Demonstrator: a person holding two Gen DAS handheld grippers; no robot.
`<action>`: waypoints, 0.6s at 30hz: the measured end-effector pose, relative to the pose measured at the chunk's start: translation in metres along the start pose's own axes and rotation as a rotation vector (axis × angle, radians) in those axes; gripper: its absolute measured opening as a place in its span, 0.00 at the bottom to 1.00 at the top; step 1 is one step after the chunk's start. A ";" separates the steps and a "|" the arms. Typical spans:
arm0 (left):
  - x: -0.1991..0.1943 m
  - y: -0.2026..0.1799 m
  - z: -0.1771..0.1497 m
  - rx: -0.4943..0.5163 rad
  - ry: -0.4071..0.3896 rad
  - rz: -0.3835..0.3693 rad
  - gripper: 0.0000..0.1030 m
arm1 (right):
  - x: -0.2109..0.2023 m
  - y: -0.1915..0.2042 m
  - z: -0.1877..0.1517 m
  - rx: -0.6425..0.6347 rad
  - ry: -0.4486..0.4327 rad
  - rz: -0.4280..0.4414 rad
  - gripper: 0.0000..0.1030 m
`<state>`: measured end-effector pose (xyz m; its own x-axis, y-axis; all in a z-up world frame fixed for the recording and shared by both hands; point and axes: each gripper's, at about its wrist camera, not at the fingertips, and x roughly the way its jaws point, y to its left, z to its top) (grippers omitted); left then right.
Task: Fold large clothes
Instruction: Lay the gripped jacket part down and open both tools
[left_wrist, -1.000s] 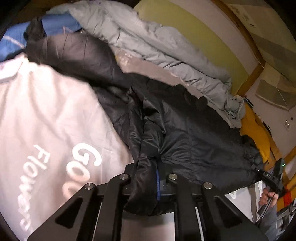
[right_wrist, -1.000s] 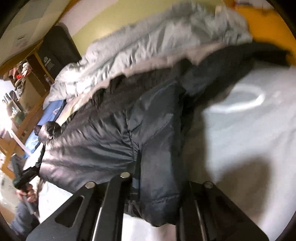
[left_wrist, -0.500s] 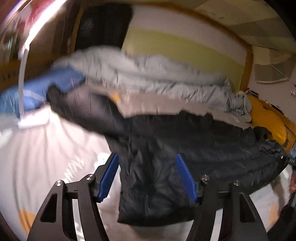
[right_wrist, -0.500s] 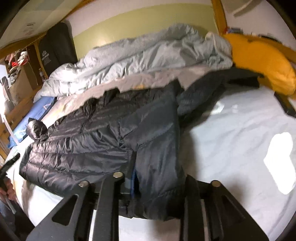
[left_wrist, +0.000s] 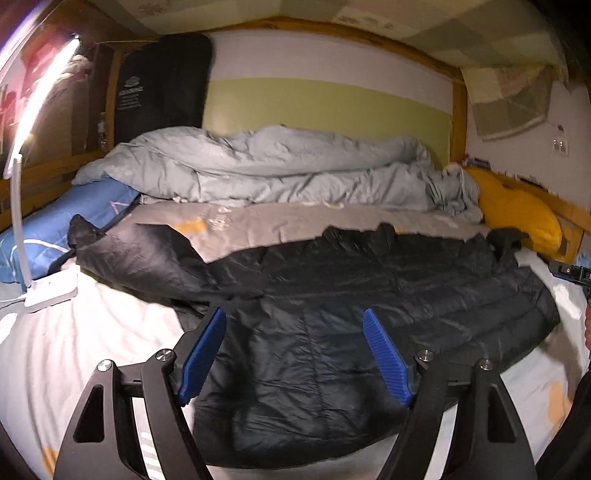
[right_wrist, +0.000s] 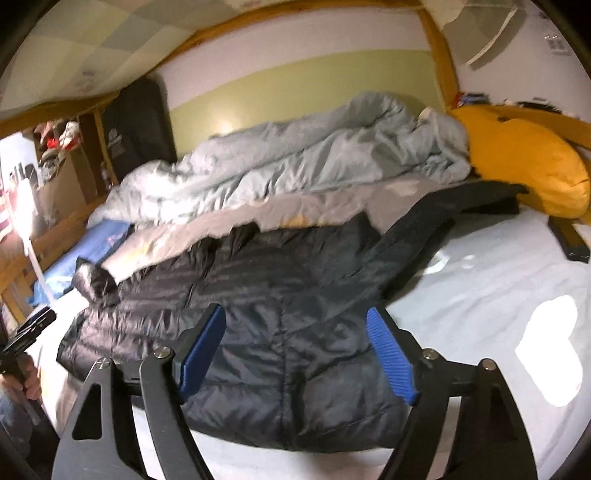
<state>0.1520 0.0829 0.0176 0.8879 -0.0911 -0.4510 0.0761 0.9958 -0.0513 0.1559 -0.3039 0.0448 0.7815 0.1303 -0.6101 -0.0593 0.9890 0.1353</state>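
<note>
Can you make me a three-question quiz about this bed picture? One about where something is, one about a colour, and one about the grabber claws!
1. Where does the black puffer jacket lie?
A. spread on the bed
B. on the floor
C. hung on the wall

2. What colour is the pillow at the bed's far corner?
A. pink
B. yellow
C. purple

3. How are the left gripper and right gripper?
A. both open
B. both clamped on the jacket
C. one shut

Answers: 1 A, it lies flat on the sheet; 2 B, plainly yellow; 3 A, their blue pads stand wide apart, gripping nothing.
</note>
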 end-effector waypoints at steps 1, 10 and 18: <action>0.003 -0.004 -0.002 0.011 0.009 -0.002 0.76 | 0.008 0.003 -0.003 -0.012 0.039 0.007 0.75; 0.016 -0.020 -0.002 0.036 0.026 0.000 0.76 | 0.022 -0.022 -0.002 0.092 0.148 0.039 0.73; 0.034 -0.052 0.063 0.037 -0.058 -0.026 0.76 | -0.021 -0.103 0.060 0.299 -0.073 -0.025 0.74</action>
<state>0.2070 0.0285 0.0610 0.9102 -0.1175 -0.3971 0.1156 0.9929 -0.0290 0.1830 -0.4123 0.0910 0.8237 0.0901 -0.5599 0.1376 0.9260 0.3515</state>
